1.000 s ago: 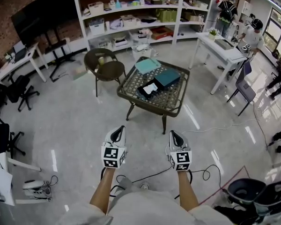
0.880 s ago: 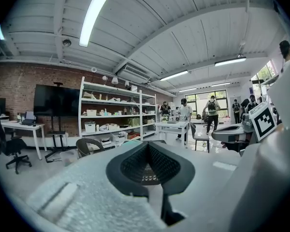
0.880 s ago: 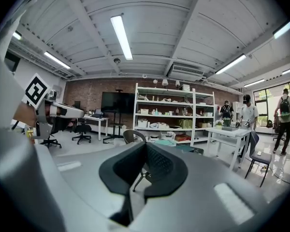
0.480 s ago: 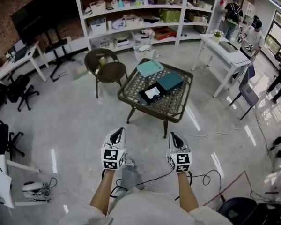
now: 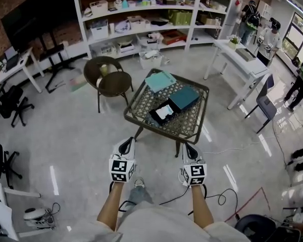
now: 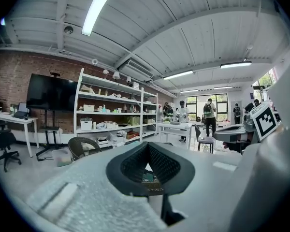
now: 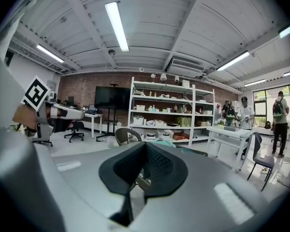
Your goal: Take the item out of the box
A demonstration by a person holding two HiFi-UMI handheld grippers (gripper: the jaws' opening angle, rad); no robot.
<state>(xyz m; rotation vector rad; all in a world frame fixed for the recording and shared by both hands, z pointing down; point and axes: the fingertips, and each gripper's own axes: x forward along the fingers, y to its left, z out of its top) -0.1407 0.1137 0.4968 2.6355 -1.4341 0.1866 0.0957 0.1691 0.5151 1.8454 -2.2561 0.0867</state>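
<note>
A low wicker table [image 5: 189,127] stands ahead of me on the shiny floor. On it lies an open black box [image 5: 158,116] with a white item [image 5: 164,110] inside. A dark teal lid [image 5: 184,97] lies right beside the box, and a light teal folder [image 5: 160,80] lies at the far side. My left gripper [image 5: 126,142] and right gripper [image 5: 188,145] are held side by side in front of me, short of the table's near edge. Both are shut with nothing between the jaws. In the left gripper view the left gripper [image 6: 147,166] points at the table, as does the right gripper [image 7: 142,166] in its own view.
A round wicker chair [image 5: 111,78] stands left of the table. White shelves [image 5: 141,14] line the far wall, and a white desk [image 5: 240,54] with a grey chair [image 5: 265,105] stands on the right. People stand at the far right. Cables [image 5: 212,198] trail on the floor by my feet.
The table has come nearer and lower in the head view as I walk towards it. Both grippers keep their place before me, shut as before.
</note>
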